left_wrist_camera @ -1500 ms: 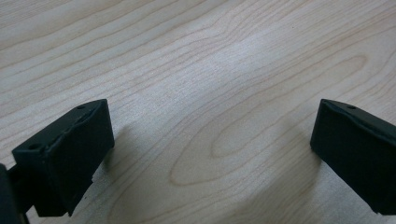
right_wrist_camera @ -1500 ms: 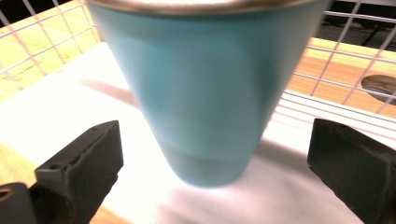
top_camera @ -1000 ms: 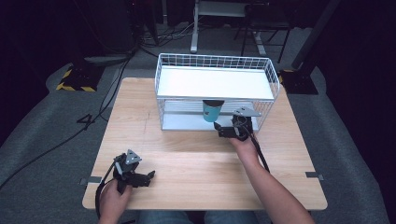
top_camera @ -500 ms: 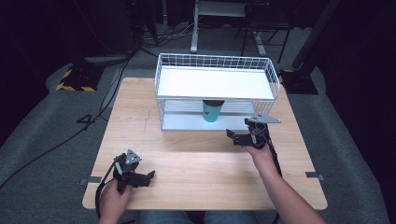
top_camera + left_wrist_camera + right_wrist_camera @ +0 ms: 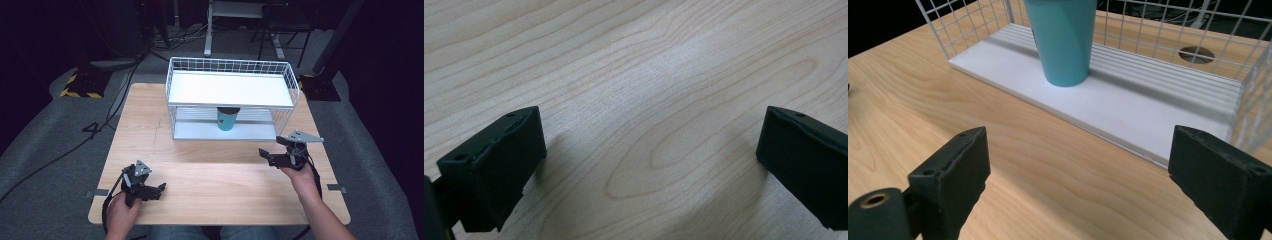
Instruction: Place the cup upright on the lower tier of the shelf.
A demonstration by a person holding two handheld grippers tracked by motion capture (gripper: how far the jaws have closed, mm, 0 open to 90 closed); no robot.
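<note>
A teal cup (image 5: 227,120) stands upright on the lower shelf (image 5: 250,131) of a white wire rack (image 5: 230,89) at the back of the table. In the right gripper view the cup (image 5: 1064,40) rises ahead, on the white shelf board (image 5: 1128,107). My right gripper (image 5: 266,157) hovers over the table in front of the rack's right end, open and empty (image 5: 1078,175), a short way from the cup. At the front left my left gripper (image 5: 160,190) rests low over bare wood, open with nothing between its jaws (image 5: 649,165).
The wooden table (image 5: 210,175) spreads between the two grippers. The rack's top shelf (image 5: 230,89) is a flat white board with a wire rim. Dark floor, cables and chair legs lie beyond the table's far edge.
My right gripper has pulled back from the cup at the rack, moving right and toward the person, empty. The cup stays on the lower shelf. The left gripper has not moved.
</note>
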